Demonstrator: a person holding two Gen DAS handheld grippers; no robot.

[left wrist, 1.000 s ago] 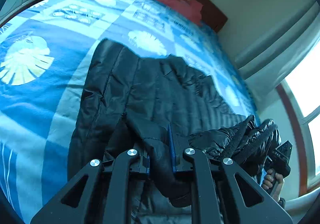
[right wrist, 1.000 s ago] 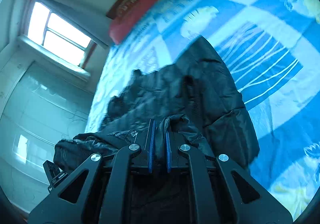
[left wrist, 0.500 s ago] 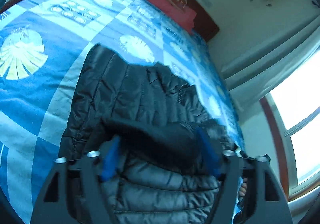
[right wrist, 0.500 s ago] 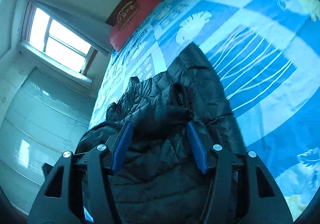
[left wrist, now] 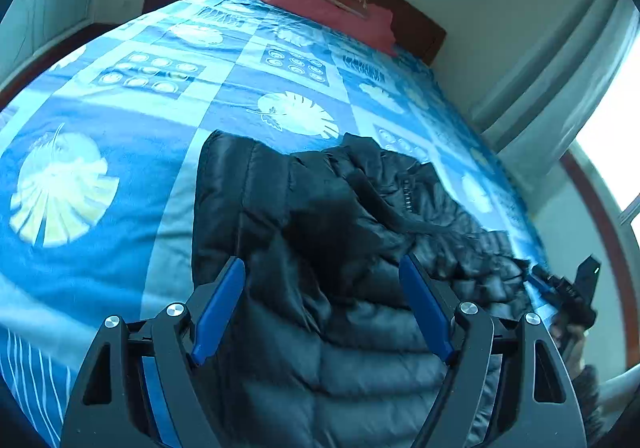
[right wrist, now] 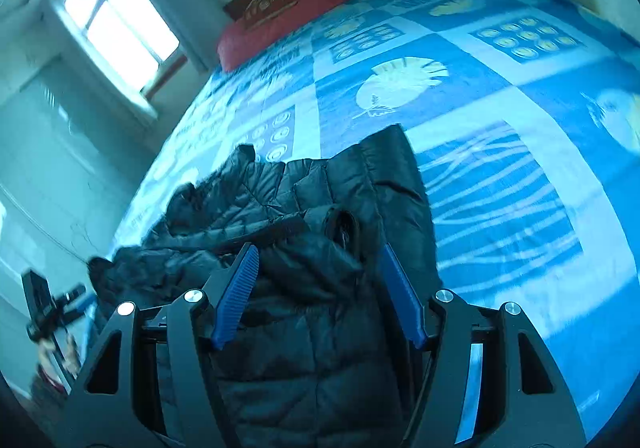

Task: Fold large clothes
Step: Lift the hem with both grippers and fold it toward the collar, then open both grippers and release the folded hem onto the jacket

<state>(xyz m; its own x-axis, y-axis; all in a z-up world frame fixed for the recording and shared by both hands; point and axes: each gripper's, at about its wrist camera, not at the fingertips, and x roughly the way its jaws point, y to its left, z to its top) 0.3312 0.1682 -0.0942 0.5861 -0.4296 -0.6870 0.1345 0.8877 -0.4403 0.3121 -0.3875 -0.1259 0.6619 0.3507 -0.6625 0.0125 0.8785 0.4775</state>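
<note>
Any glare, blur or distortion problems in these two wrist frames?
Left wrist view: window blown out white, black jacket dark with little detail, fisheye bends the blue bedspread. Right wrist view: slight motion blur, bright window, jacket folds readable; strong blue cast in both.

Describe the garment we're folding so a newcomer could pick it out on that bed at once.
Start from the big bed with the blue leaf-patterned bedspread and the red pillow at its headboard. On the near part of the bedspread lies the black quilted puffer jacket, partly folded, just ahead of the open left tongs. It is the only dark, shiny, stitched-panel item on the patterned blue fabric.
</note>
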